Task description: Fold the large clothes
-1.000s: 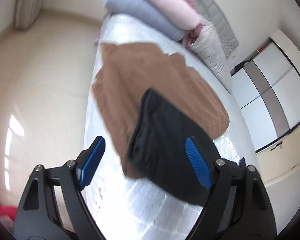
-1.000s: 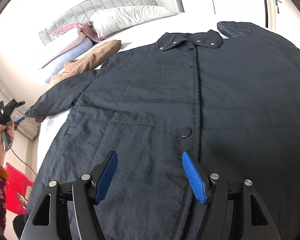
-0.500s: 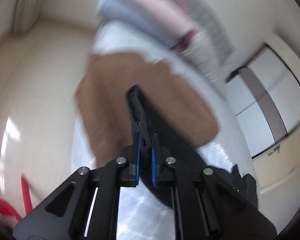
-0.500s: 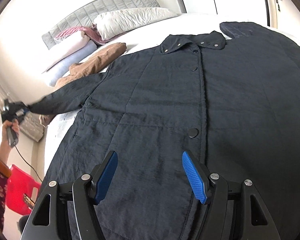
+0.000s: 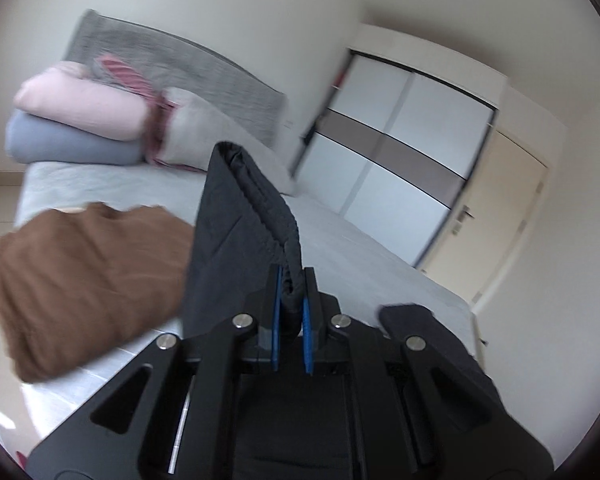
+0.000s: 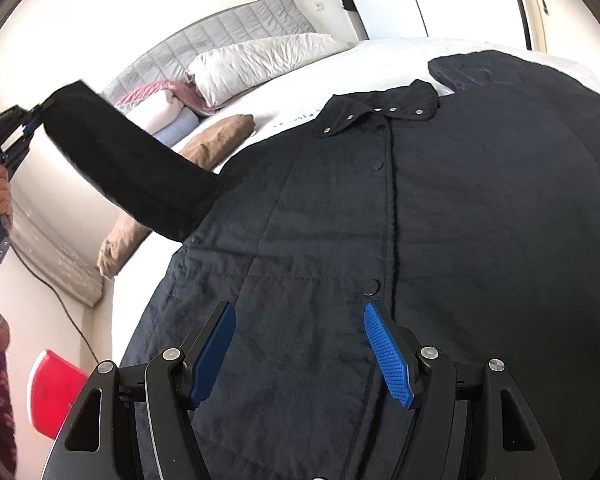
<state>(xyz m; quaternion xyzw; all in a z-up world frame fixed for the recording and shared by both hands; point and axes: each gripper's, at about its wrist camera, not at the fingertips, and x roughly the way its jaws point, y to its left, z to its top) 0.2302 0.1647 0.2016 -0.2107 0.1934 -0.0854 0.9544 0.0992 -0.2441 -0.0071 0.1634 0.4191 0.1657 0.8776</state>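
Observation:
A large dark navy coat (image 6: pixel 420 200) lies spread face up on the white bed (image 6: pixel 380 52), buttoned, collar toward the pillows. Its left sleeve (image 6: pixel 132 168) is raised off the bed. My left gripper (image 5: pixel 291 292) is shut on the sleeve's cuff (image 5: pixel 260 196), which stands up between the blue pads. The right wrist view shows that gripper (image 6: pixel 32 124) high at the far left, held by a hand. My right gripper (image 6: pixel 298 344) hovers open over the coat's lower front, nothing between its fingers (image 6: pixel 388 356).
A folded brown garment (image 5: pixel 88 280) lies on the bed beside the raised sleeve. Pink and blue folded blankets (image 5: pixel 80 120) and a white pillow (image 6: pixel 260 60) rest against the grey headboard (image 5: pixel 180 68). Wardrobe doors (image 5: pixel 400 152) stand beyond. A red object (image 6: pixel 52 392) sits on the floor.
My left gripper closed on the coat's sleeve cuff and lifted it up off the bed, rolling as it rose. The right gripper stayed open and drifted only slightly over the coat.

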